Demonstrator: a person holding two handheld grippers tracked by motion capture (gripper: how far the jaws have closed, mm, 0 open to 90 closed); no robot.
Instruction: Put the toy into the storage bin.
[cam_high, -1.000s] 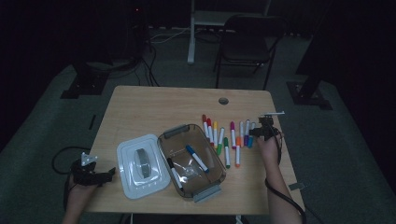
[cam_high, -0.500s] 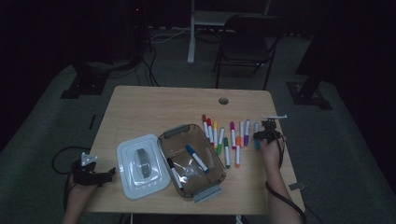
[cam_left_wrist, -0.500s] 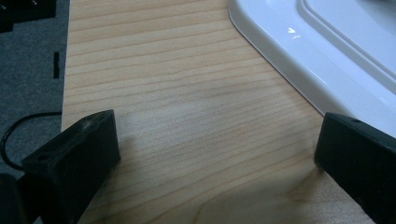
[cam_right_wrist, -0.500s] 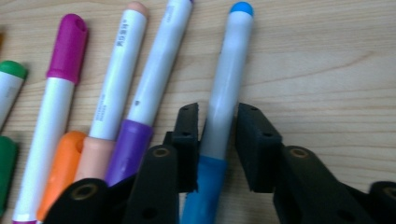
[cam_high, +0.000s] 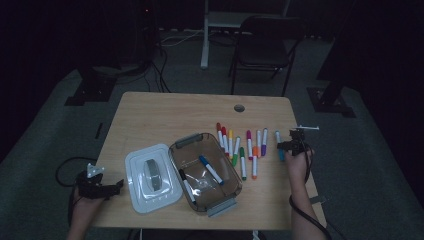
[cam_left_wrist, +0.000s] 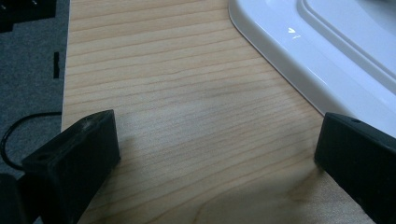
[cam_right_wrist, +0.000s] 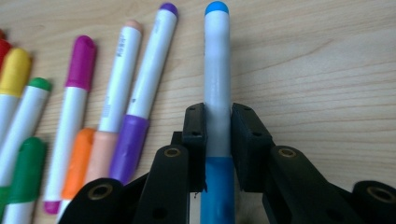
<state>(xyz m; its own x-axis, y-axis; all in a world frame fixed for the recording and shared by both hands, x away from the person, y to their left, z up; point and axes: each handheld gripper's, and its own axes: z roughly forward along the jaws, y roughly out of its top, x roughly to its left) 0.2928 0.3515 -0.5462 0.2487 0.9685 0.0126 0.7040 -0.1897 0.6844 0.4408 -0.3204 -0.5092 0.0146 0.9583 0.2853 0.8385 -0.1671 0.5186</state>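
My right gripper (cam_high: 292, 145) is at the right end of the marker row, and its jaws have just closed on a light-blue marker (cam_right_wrist: 217, 70). The pads press its white barrel on both sides, and the marker still lies on the wood (cam_high: 279, 146). Left of it lie several coloured markers (cam_high: 242, 150) side by side. A clear container (cam_high: 227, 202) holds a blue marker (cam_high: 210, 169) and a black one (cam_high: 186, 185). My left gripper (cam_high: 111, 186) rests open at the table's front left; in the left gripper view (cam_left_wrist: 217, 149) there is bare wood between its jaws.
A white lid (cam_high: 150, 180) lies left of the container, and its rim (cam_left_wrist: 299, 60) reaches close to my left gripper's right jaw. A cable hole (cam_high: 239, 108) sits at the far edge of the table (cam_high: 165, 115). A chair (cam_high: 267, 40) stands beyond it.
The right gripper has shifted slightly right and toward the person at the end of the marker row. The left hand has not moved.
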